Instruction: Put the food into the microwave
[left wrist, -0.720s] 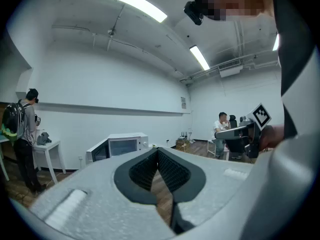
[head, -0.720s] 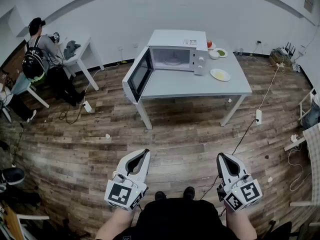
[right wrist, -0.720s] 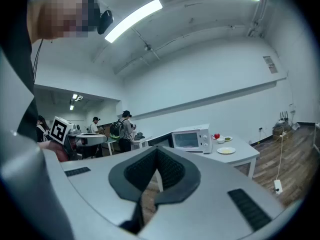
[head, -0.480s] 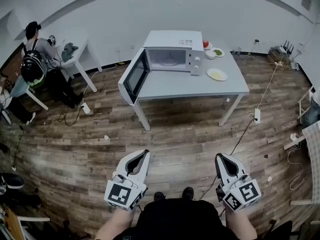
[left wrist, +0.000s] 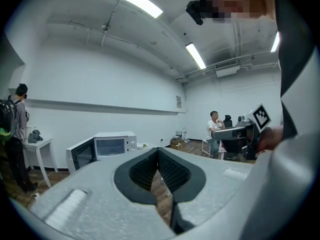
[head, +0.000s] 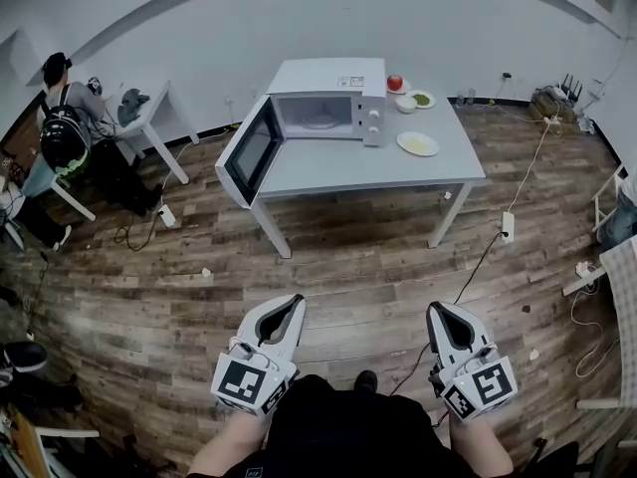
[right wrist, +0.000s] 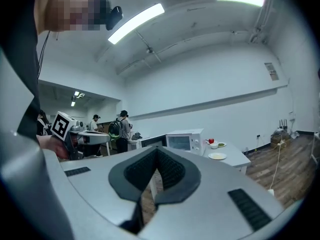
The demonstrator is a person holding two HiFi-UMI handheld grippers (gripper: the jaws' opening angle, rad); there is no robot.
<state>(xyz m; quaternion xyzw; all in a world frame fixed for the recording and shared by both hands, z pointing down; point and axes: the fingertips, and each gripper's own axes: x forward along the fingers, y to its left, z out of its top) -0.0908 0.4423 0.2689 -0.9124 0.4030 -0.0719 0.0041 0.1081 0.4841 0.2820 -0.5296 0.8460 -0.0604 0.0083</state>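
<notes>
While both grippers hang low in the head view, well short of the table, the person's forearms and body are cut off by the bottom edge. The left gripper [head: 296,302] and right gripper [head: 439,313] are clenched on nothing. Across open wood floor [head: 348,257] stands the grey table [head: 328,172]. The white microwave [head: 323,103] sits at its back left corner, with its door [head: 249,150] swung wide past the left edge and the inside only dimly seen. The food lies at the back right: a plate of pale yellow food [head: 417,143], then behind it a white bowl [head: 406,104], a plate of something green [head: 422,99] and a red fruit [head: 395,83] too small to name. A cable [head: 476,272] crosses the floor right of the table. At far left a person with a backpack [head: 62,118] stands by a small white table [head: 149,113]. Against 0.7 s ago, the table and microwave sit further left, and 1 shoe tip [head: 365,378] shows instead of 2.

In the left gripper view the ribbed pads [left wrist: 145,166] meet at their tips, with floor showing through the slot below. The open microwave stands beyond at left, a seated person [left wrist: 216,129] is far off, and the holder's body blocks the right edge.

In the right gripper view the pads [right wrist: 172,171] likewise meet, holding nothing. The microwave, fruit, bowl and plates are small in the distance.
</notes>
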